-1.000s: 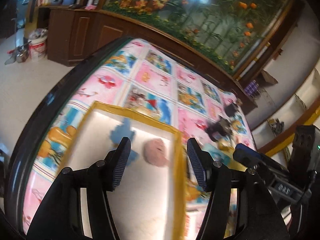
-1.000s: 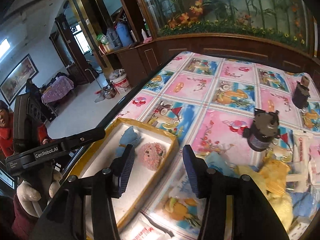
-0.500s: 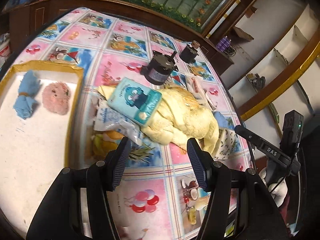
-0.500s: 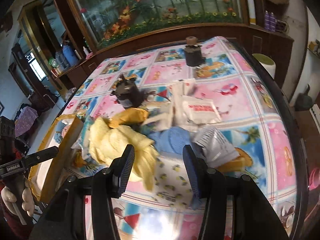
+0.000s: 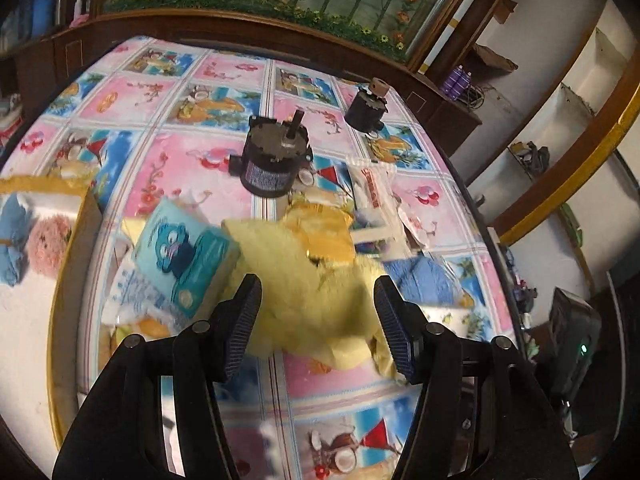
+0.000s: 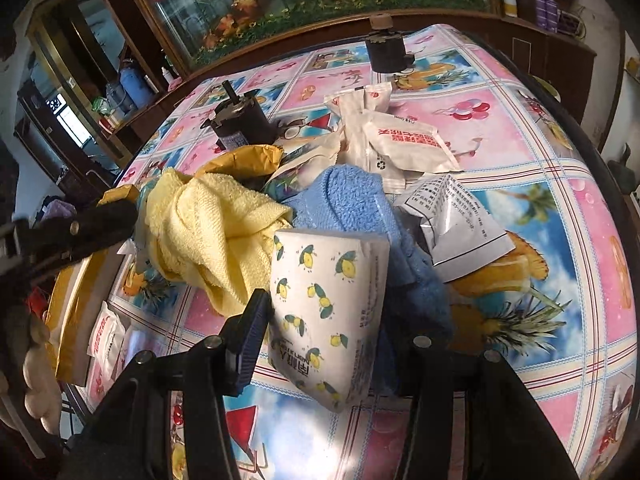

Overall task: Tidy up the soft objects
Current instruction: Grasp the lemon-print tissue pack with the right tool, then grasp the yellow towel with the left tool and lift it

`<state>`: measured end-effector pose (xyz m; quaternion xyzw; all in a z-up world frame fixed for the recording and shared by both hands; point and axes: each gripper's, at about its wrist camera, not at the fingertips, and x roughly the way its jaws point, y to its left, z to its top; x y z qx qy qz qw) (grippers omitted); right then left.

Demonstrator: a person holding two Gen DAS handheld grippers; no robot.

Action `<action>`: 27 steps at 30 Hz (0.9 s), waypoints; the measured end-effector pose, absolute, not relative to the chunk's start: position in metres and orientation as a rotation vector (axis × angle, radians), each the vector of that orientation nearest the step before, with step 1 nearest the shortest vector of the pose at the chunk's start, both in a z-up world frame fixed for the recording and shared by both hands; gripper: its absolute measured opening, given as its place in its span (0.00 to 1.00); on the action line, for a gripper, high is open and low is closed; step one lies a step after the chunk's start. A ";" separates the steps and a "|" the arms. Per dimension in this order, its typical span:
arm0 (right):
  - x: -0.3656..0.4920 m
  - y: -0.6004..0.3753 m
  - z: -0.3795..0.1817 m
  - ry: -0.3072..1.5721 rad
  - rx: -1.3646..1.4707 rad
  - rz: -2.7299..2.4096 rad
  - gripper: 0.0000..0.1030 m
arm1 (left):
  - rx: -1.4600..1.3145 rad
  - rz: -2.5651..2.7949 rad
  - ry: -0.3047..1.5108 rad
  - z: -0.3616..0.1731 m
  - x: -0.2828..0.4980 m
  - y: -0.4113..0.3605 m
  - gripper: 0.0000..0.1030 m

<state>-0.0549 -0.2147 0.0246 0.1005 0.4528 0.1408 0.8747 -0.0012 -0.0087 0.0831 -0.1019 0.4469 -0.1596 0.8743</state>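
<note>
Now left tongs [image 5: 318, 322] agape above yellow towel [image 5: 304, 280]

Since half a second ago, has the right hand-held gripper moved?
Yes. The right hand-held gripper has closed in on the towel pile; the lemon-print pack now sits between its fingers, much nearer than before.

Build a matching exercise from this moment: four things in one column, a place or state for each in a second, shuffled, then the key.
Things
1. pink plush ball
2. lemon-print pack
3. yellow towel
4. dark motor with shaft

Places or states
A. between the right gripper's fingers
B. crumpled ahead of the open left gripper
C. inside the gold-rimmed tray
D. standing on the patterned tablecloth beyond the pile

Pairs: 1-C, 2-A, 3-B, 4-D
</note>
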 end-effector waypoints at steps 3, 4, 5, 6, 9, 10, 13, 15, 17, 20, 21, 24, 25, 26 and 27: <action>-0.058 -0.216 0.022 0.957 0.223 0.311 0.36 | -0.052 -0.266 0.927 0.074 0.015 -0.030 0.58; -0.059 -0.217 0.023 0.957 0.220 0.311 0.35 | -0.017 -0.275 0.959 0.067 0.017 -0.034 0.58; -0.061 -0.218 0.023 0.957 0.214 0.309 0.35 | 0.012 -0.290 0.992 0.061 0.017 -0.036 0.58; -0.063 -0.220 0.023 0.958 0.207 0.306 0.35 | 0.056 -0.302 1.008 0.056 0.011 -0.038 0.58; -0.070 -0.226 0.025 0.961 0.207 0.306 0.35 | 0.199 -0.316 0.977 0.058 -0.020 -0.037 0.58; -0.071 -0.228 0.026 0.960 0.205 0.307 0.35 | 0.233 -0.326 0.982 0.059 -0.032 -0.034 0.58; -0.079 -0.232 0.027 0.961 0.184 0.298 0.35 | 0.373 -0.326 1.070 0.044 -0.061 -0.023 0.58; -0.083 -0.235 0.025 0.967 0.178 0.291 0.35 | 0.377 -0.359 1.086 0.039 -0.081 -0.005 0.58; -0.087 -0.239 0.025 0.968 0.186 0.290 0.35 | 0.321 -0.402 1.074 0.043 -0.095 0.013 0.58; -0.093 -0.244 0.025 0.968 0.201 0.293 0.35 | 0.118 -0.442 1.040 0.058 -0.098 0.029 0.58; -0.093 -0.244 0.026 0.968 0.204 0.293 0.35 | 0.023 -0.466 1.034 0.063 -0.095 0.032 0.58; -0.095 -0.245 0.024 0.969 0.213 0.288 0.35 | -0.218 -0.500 1.041 0.065 -0.077 0.035 0.58; -0.095 -0.245 0.024 0.969 0.217 0.288 0.35 | -0.261 -0.500 1.040 0.065 -0.069 0.031 0.58; -0.095 -0.246 0.023 0.969 0.224 0.291 0.35 | -0.275 -0.509 1.026 0.069 -0.064 0.025 0.58; -0.095 -0.246 0.023 0.968 0.230 0.293 0.35 | -0.261 -0.520 0.999 0.073 -0.059 0.017 0.58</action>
